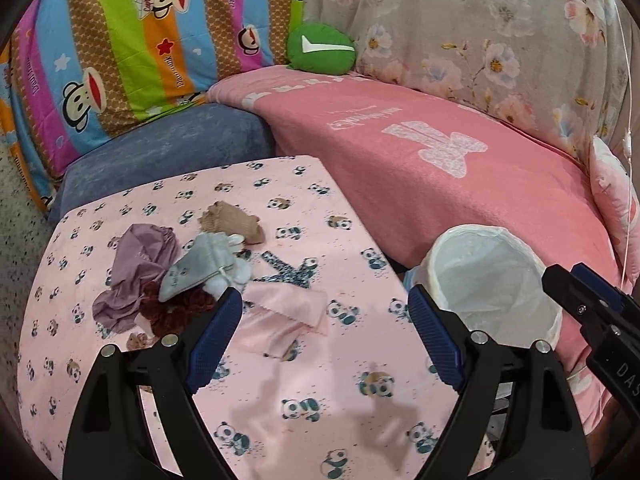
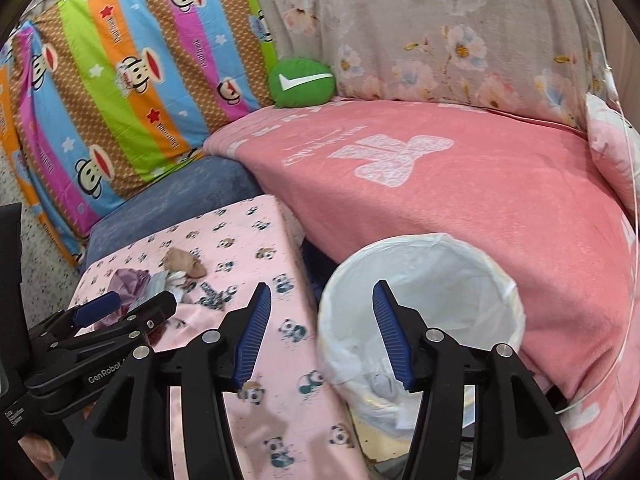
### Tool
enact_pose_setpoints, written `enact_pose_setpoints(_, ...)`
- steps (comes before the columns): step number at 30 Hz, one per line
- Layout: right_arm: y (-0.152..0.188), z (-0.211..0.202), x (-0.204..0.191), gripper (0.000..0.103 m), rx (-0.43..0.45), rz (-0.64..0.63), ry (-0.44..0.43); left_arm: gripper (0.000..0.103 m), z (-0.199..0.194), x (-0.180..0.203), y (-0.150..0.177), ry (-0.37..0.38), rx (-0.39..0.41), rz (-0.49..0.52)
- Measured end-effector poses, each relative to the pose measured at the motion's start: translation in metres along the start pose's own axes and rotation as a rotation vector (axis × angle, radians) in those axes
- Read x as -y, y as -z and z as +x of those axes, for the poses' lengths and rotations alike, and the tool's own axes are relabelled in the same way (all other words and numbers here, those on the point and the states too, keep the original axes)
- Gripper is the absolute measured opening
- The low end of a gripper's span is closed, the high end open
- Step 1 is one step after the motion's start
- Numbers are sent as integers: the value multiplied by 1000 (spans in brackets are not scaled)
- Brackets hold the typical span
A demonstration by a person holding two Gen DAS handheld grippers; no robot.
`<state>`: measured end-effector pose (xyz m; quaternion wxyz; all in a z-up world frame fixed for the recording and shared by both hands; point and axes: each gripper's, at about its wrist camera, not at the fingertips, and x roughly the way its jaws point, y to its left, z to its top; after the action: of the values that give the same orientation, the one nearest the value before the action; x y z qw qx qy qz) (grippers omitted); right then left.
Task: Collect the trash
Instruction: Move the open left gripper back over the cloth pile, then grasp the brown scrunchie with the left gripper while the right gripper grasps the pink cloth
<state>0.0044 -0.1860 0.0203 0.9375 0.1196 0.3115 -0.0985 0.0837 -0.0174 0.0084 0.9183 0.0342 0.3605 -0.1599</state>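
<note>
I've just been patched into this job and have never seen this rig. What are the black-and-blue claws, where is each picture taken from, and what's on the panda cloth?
The claws are two hand-held grippers; a person carries one in each hand. Each has a camera looking forward along its fingers. In the left wrist view the left gripper is open over the panda cloth, holding nothing. In the right wrist view the right gripper is open too, empty, near the rim of the bin, which has a white liner. On the cloth lies a pile of scraps: purple, grey, dark red, tan and pink pieces. Something small and pale already lies in the bin. Behind is a pink blanket.
</note>
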Motion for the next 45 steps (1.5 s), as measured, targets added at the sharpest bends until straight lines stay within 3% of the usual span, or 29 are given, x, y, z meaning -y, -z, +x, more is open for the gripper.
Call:
enact_pose_setpoints(3, 7, 6, -22, 58, -21, -20, -21, 90, 1, -21, 10, -64, -9, -11)
enact_pose_setpoints(14, 29, 36, -88, 59, -89, -94, -66, 90, 12, -109, 41, -184, -85, -124)
enact_pose_setpoints(21, 39, 66, -117, 59, -146, -122, -88, 90, 26, -152, 58, -214, -131, -198)
enact_pose_setpoints(28, 44, 100, -136, 59, -184, -127, -92, 90, 40, -179, 70, -199, -162, -260)
enact_pose_setpoints(37, 39, 141, -141, 59, -209, -101, -65, 67, 55, -191, 78, -151, -204, -275)
enact_pose_setpoints(42, 43, 160, -142, 58, -238, -93, -54, 45, 59, -188, 80, -139, -223, -257)
enact_pose_setpoints(44, 48, 167, -142, 55, -257, -93, -59, 37, 59, -187, 80, -140, -219, -244)
enact_pose_setpoints(45, 52, 171, -143, 48, -271, -95, -59, 32, 60, -188, 79, -137, -220, -243)
